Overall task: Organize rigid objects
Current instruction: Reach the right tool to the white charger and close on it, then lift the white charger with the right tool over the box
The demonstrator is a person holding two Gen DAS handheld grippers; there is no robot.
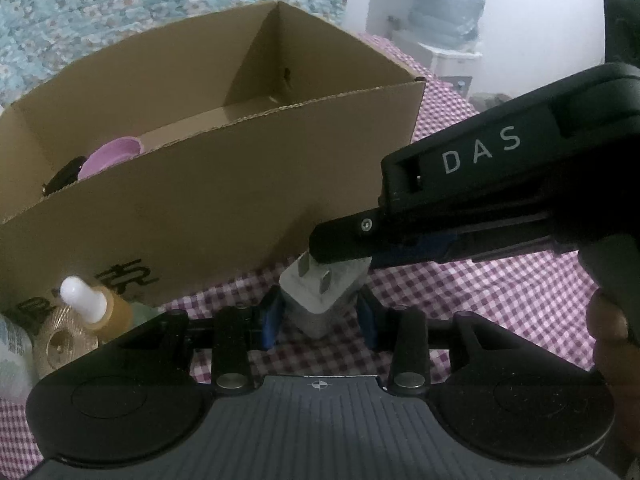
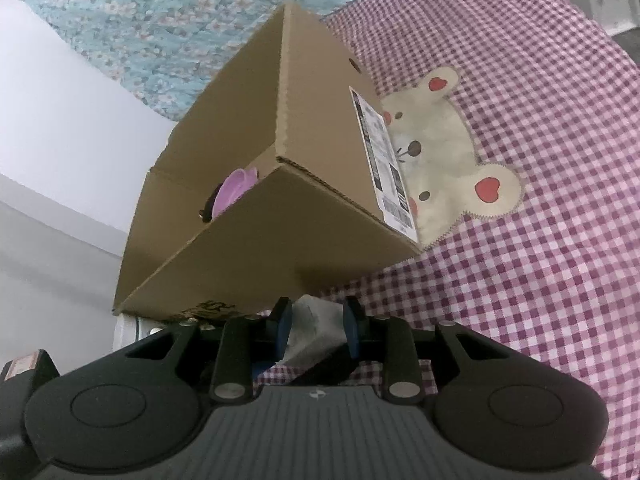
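left gripper (image 1: pixel 320 314): clamps grey plug adapter (image 1: pixel 320 292) low.
right gripper (image 2: pixel 318 326): pinches adapter's top.
location: gingham bed cover (image 1: pixel 480 300), just beside cardboard box (image 1: pixel 224 184).
tip: one gripper releases first, then lift clear over box wall.

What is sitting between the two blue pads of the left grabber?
A grey plug adapter, prongs pointing up, sits between the left gripper's blue pads. The left wrist view shows it; the right gripper pinches its top too.
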